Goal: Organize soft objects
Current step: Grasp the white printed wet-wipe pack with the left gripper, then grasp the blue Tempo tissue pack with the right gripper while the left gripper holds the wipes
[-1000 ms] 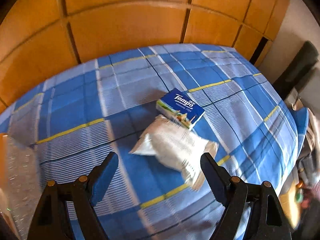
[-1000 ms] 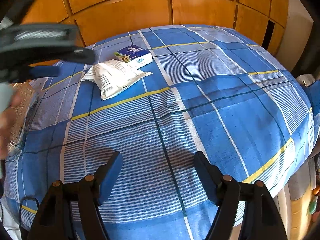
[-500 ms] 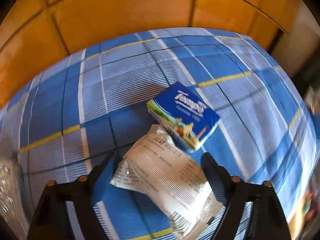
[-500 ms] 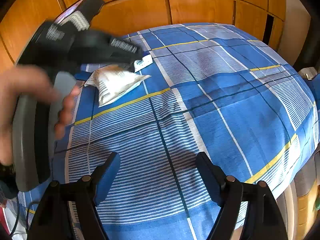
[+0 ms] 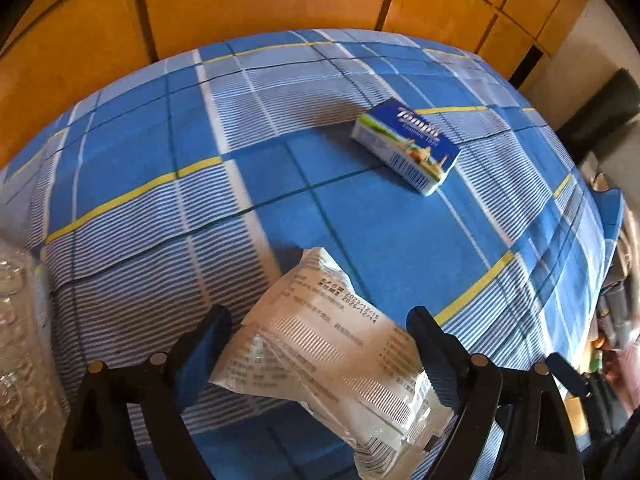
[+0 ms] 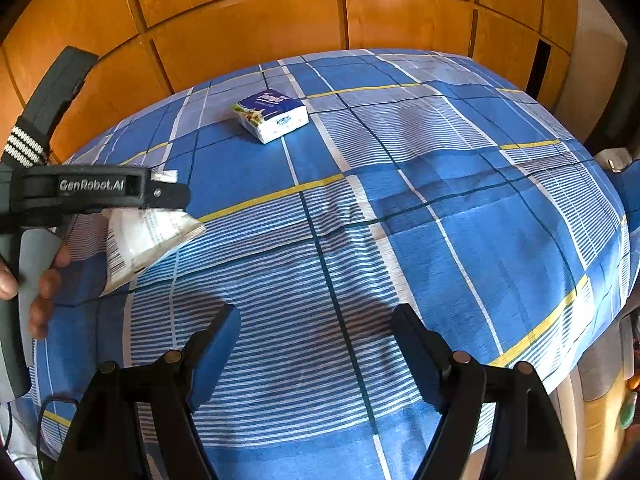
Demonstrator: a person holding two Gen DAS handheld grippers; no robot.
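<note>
Left hand-held gripper (image 5: 316,354) straddles white sealed packet (image 5: 332,356), lower centre, jaws opening, likely releasing it onto plaid bed (image 5: 360,232). Tempo tissue pack (image 5: 406,146) upper right. Right hand-held gripper (image 6: 316,354) spread, empty, waiting.

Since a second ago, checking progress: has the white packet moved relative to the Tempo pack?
Yes. White packet sits apart from Tempo pack, nearer the camera; earlier they touched.

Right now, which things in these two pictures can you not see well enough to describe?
- White packet: left view, small print unreadable; lower end cut off by frame edge.
- Same packet, right view: top hidden by left gripper.
- Clear plastic thing: cut off at left edge.
- Clutter beside bed: blurred.
</note>
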